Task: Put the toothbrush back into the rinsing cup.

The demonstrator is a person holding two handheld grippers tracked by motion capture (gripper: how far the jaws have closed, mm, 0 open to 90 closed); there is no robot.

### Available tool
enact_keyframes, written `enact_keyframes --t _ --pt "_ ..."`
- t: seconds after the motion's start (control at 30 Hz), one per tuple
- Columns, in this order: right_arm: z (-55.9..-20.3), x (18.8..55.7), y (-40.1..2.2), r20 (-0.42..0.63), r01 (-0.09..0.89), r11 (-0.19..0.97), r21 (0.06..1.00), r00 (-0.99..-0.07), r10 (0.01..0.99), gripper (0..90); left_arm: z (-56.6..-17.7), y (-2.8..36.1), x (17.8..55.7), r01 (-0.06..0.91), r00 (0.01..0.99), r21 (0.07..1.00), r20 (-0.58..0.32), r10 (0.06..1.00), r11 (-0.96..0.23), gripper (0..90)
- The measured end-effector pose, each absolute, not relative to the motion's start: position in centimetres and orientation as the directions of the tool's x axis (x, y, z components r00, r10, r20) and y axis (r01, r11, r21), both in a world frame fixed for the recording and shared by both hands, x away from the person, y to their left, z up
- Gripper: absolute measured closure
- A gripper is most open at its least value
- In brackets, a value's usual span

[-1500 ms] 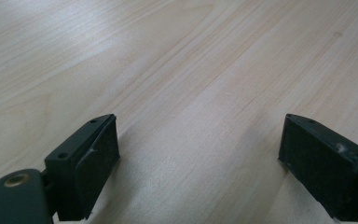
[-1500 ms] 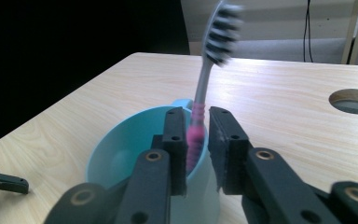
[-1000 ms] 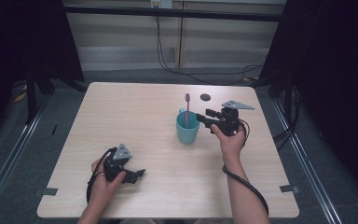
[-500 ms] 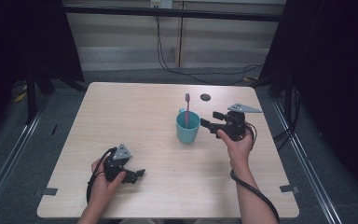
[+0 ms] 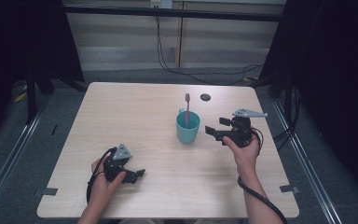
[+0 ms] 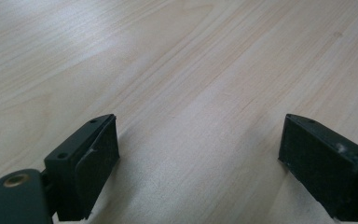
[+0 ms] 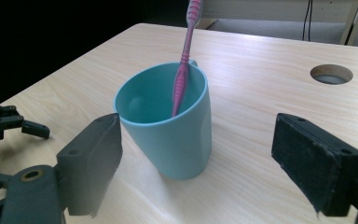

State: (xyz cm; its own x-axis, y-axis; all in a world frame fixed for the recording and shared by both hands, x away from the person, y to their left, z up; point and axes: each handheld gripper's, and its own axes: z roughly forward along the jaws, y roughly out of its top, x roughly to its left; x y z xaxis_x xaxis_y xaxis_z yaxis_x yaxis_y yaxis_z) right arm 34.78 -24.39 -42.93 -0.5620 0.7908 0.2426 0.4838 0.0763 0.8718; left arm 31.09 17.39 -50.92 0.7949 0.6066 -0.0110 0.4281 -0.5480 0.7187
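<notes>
Right gripper is hanging just right of the teal cup, jaws wide and just been opening, nothing between the pads, cup standing free ahead of them. Cup is sitting upright on the table right of centre, pink toothbrush standing in it, leaning on the far rim. Left gripper is resting near the front-left edge, jaws spread wide over bare wood, holding nothing.

Right gripper back from cup, opened.
</notes>
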Motion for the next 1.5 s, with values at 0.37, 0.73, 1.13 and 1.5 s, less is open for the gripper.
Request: enact_keyframes --t 0.37,0.73,1.13,1.5 --pt "-43.6 33.6 -24.7 0.22 0.496 0.133 0.858 -0.59 0.777 15.2 -50.9 17.4 31.1 0.427 0.796 0.717 -0.009 0.606 -0.55 11.6" --pt "-44.7 32.2 -24.9 0.205 0.511 0.185 0.839 -0.613 0.763 14.5 -50.9 17.4 31.1 0.427 0.796 0.717 -0.009 0.606 -0.55 11.6" --pt "-45.7 30.9 -25.4 0.2 0.515 0.212 0.831 -0.63 0.75 14.4 -50.9 17.4 31.1 0.428 0.795 0.717 -0.01 0.606 -0.55 11.6" --pt "-47.0 29.8 -25.5 0.172 0.519 0.274 0.81 -0.656 0.734 14.4 -50.9 17.4 31.1 0.429 0.794 0.718 -0.011 0.608 -0.547 11.5"
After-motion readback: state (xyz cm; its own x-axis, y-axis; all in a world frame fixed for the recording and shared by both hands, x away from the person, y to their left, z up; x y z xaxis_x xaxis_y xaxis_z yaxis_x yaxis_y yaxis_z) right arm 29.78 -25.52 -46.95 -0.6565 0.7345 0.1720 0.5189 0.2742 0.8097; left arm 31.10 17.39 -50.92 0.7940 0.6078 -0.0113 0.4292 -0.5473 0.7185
